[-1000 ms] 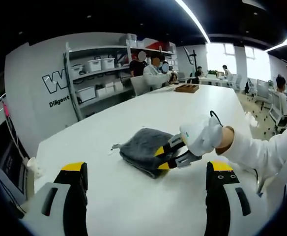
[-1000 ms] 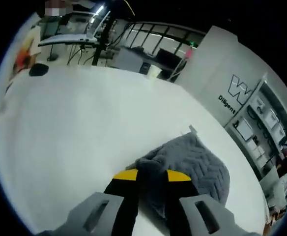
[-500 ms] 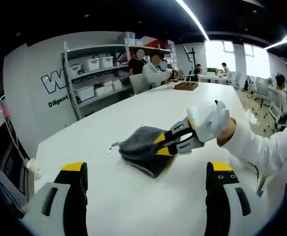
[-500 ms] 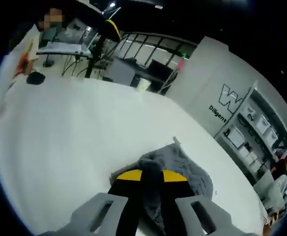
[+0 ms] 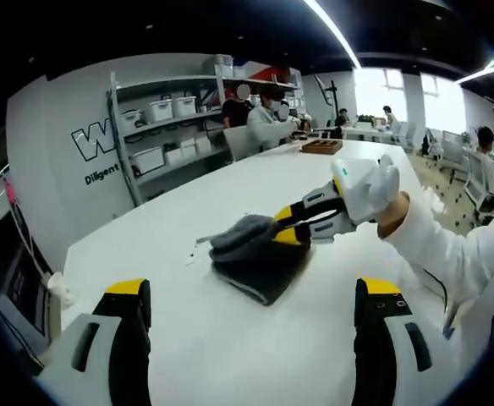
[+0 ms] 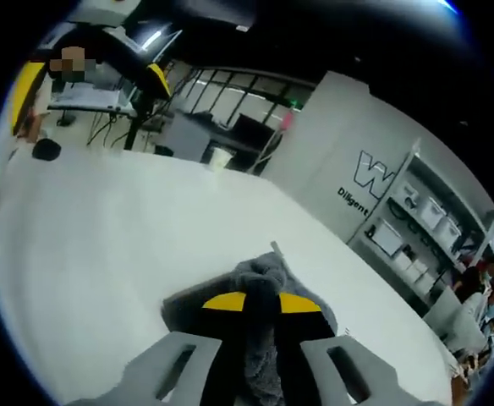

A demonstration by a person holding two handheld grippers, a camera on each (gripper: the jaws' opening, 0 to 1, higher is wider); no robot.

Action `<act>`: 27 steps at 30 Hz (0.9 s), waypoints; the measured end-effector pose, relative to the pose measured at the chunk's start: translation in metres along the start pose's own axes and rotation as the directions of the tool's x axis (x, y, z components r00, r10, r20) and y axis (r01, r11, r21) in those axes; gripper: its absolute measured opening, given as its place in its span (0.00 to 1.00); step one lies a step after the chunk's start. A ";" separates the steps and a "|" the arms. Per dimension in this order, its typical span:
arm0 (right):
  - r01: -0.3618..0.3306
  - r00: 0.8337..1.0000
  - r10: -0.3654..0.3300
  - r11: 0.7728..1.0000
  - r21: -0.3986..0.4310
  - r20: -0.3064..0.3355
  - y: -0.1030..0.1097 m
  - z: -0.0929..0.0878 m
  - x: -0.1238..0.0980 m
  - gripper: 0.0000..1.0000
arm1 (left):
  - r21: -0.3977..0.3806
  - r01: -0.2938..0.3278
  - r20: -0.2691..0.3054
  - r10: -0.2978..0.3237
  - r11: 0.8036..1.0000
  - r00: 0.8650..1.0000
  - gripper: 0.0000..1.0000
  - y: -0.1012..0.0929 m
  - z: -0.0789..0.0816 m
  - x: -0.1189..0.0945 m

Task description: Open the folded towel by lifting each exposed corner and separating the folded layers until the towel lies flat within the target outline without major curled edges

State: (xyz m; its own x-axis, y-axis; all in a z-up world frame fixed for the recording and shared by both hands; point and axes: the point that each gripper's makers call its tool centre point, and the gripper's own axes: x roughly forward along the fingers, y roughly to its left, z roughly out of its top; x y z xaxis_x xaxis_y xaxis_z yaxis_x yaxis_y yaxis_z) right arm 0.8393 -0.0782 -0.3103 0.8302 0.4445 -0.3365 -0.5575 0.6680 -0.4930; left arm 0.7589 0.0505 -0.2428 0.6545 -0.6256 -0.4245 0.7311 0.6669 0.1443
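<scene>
Grey towel [image 5: 255, 258] sits mid-bench on the white bench [image 5: 188, 338], well in from every edge, bulk folded into a thick pad. Right claw [image 5: 291, 230] is clamped on the top layer at the towel's near-right corner, pulling it up off the pad so the cloth peaks at the jaws and drapes back down. In the right gripper view the right claw [image 6: 262, 302] shows a bunch of grey cloth pinched tight betw. the two yellow-tipped jaws, rest of towel [image 6: 268, 275] hanging past them. Left claw [image 5: 251, 292] hovers wide apart, nothing in it, near the bench edge closest to the person, well short of the towel. No target outline that I can make out on the bench.

Handling, as a guess: soft, plush, knit-textured fabric, light, no stiffness at all, so it'll sag and fold on itself wherever it's unsupported. Not slippery; the pile should grip in the jaws. Lower layers may drag along w/ the lifted one. Best hold is right at a corner or along a free hem, top layer alone, and left claw could pin the lower pad or take the neighbouring corner so layers part cleanly.
</scene>
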 end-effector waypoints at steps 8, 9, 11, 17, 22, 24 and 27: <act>0.047 0.999 -0.048 0.998 0.037 0.016 -0.019 0.000 -0.004 0.05 | -0.004 -0.006 0.001 0.006 1.000 1.000 0.99 0.003 0.000 -0.001; 0.052 0.999 -0.052 0.998 0.038 0.015 -0.021 0.000 -0.005 0.05 | -0.004 -0.007 0.001 0.007 1.000 1.000 0.99 0.003 0.000 -0.001; 0.073 0.997 -0.073 0.996 0.044 0.014 -0.027 -0.001 -0.008 0.05 | -0.006 -0.011 0.008 0.011 1.000 1.000 0.99 0.004 0.001 -0.002; 0.131 0.991 -0.133 0.990 0.060 0.020 -0.045 -0.003 -0.017 0.05 | -0.008 -0.015 0.009 0.015 1.000 1.000 0.99 0.004 0.001 -0.003; 0.161 0.987 -0.163 0.984 0.072 0.016 -0.057 -0.008 -0.023 0.05 | -0.009 -0.018 0.009 0.018 1.000 1.000 0.99 0.003 0.001 -0.003; 0.170 0.985 -0.172 0.982 0.080 0.016 -0.061 -0.009 -0.025 0.05 | -0.010 -0.018 0.010 0.018 1.000 1.000 0.99 0.003 0.002 -0.003; 0.192 0.981 -0.194 0.977 0.093 0.013 -0.069 -0.013 -0.029 0.05 | -0.010 -0.020 0.006 0.020 1.000 1.000 0.99 0.003 0.000 -0.003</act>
State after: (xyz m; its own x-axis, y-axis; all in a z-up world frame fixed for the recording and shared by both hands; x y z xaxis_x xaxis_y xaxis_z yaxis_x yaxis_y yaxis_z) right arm 0.8534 -0.1449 -0.2769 0.9225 0.3144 -0.2242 -0.3850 0.7932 -0.4718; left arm 0.7592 0.0544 -0.2409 0.6704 -0.6146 -0.4157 0.7158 0.6834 0.1439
